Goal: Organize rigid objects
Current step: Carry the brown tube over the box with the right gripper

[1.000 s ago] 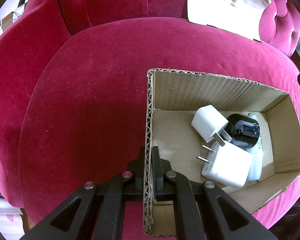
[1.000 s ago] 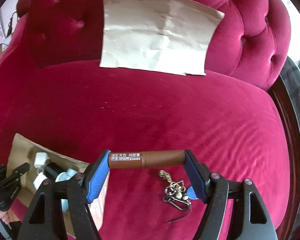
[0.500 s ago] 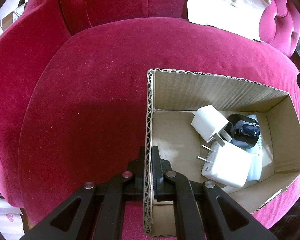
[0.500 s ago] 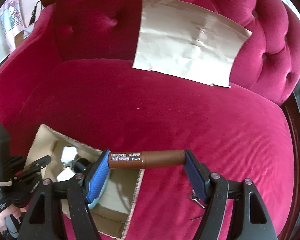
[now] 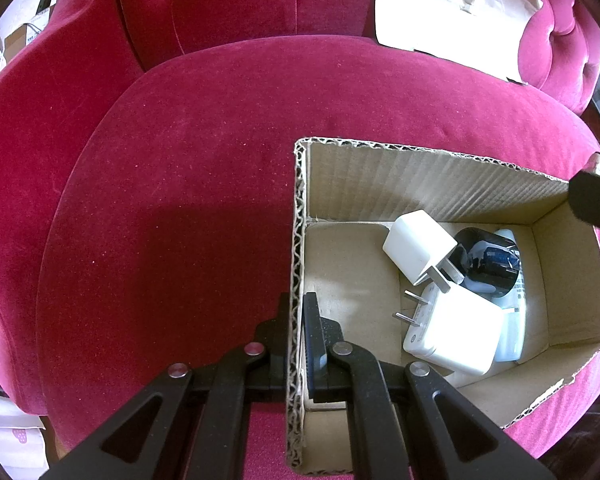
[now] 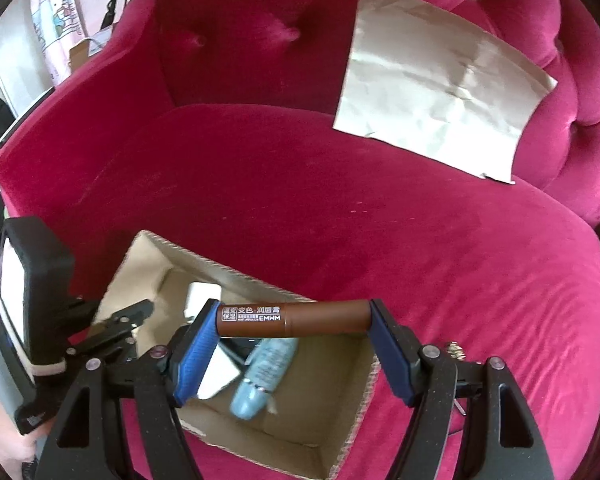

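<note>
A crimson velvet sofa (image 5: 180, 200) fills both views. On the left, the left gripper (image 5: 298, 320) is clamped shut on the near-left wall of an open cardboard box (image 5: 420, 184), one finger outside the corrugated edge and one inside. The box sits on the seat cushion. Inside it lie a small white plug charger (image 5: 416, 246), a larger white charger (image 5: 456, 332) with its prongs pointing left, a black round object (image 5: 488, 266) and a pale blue bottle (image 6: 266, 372) (mostly hidden in the left view). Further right, the right gripper (image 6: 292, 350) holds a brown lip-balm tube (image 6: 294, 318) lengthwise between its blue pads, jaws about two-thirds open around it, above the box. A crumpled paper sheet (image 6: 440, 96) leans on the sofa back.
</note>
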`<state>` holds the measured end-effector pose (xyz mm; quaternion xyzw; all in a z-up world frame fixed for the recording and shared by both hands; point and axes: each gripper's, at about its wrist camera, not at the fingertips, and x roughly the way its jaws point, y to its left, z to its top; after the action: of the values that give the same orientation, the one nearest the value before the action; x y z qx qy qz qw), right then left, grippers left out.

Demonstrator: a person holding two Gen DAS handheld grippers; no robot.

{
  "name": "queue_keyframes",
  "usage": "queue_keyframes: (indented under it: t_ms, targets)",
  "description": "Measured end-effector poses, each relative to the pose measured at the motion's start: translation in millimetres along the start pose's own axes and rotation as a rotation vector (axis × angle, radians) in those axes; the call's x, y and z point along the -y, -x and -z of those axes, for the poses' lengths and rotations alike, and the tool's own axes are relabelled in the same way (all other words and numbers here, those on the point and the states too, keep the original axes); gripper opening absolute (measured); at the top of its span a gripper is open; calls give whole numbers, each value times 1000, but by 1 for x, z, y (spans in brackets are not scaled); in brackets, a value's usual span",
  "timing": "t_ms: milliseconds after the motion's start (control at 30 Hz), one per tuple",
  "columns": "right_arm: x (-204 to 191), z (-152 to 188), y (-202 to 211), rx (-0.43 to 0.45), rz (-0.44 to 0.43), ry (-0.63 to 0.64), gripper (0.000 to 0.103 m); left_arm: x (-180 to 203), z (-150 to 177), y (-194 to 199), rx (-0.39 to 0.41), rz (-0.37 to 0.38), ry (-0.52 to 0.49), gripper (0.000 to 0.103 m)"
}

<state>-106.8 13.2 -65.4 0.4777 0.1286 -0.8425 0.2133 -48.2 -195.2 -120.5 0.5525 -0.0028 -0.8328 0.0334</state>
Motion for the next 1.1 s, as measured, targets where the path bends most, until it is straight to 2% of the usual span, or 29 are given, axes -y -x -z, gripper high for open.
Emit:
queue_keyframes:
  t_ms: [467,667,933,1100]
  targets:
    - [-32,2,-27,-45,-55,21,76,-1,0,0,0,-1,0,5]
    - [-36,2,-39,-65,-71,10,76,-1,0,0,0,-1,-1,5]
    - [-38,1,-44,-51,-73,16,77,-3,0,1,0,-1,-2,5]
    - [-39,4,-41,-47,-33,28,89,-5,0,2,0,-4,-3,5]
